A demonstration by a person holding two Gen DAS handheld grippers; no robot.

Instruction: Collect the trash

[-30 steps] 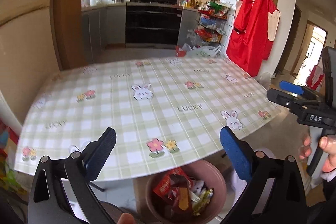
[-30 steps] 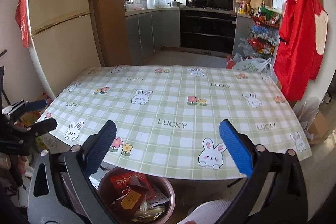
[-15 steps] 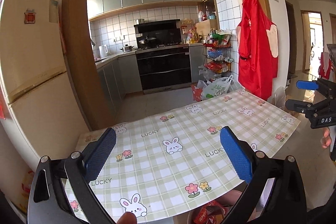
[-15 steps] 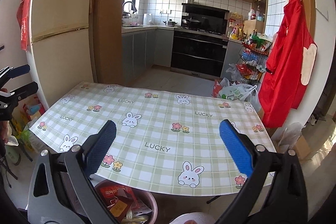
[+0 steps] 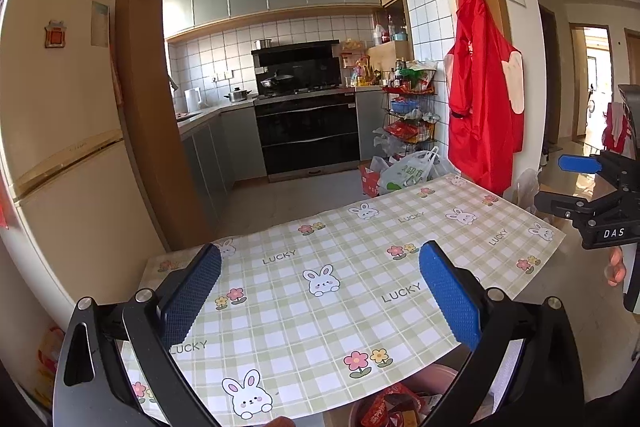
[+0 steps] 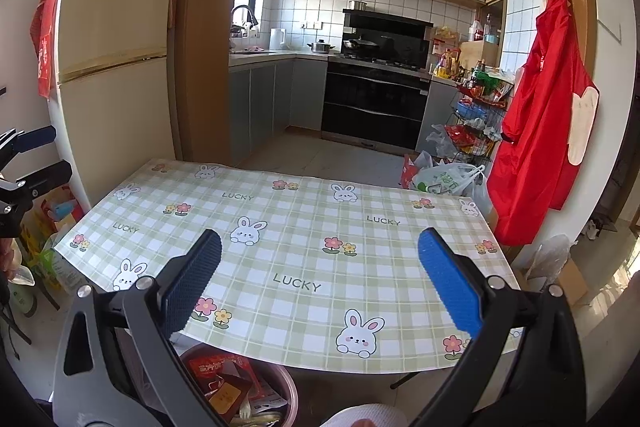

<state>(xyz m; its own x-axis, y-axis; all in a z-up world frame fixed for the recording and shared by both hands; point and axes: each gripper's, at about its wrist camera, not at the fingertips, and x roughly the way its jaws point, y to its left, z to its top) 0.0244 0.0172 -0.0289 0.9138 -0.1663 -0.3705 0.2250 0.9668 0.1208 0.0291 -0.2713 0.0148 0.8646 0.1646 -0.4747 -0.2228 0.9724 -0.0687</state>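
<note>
A pink trash bin with red wrappers and other trash inside stands on the floor under the near edge of the table; it also shows in the left wrist view. My left gripper is open and empty, held above the table's near edge. My right gripper is open and empty, likewise above the near edge. Each gripper shows at the side of the other's view: the right gripper and the left gripper.
The table has a green checked cloth with rabbits and flowers. A fridge stands to the left, a red apron hangs to the right. Plastic bags and a wire rack stand beyond the far right corner.
Both grippers have risen and tilted up from the bin, so more of the kitchen and less of the bin shows. Both stayed open.
</note>
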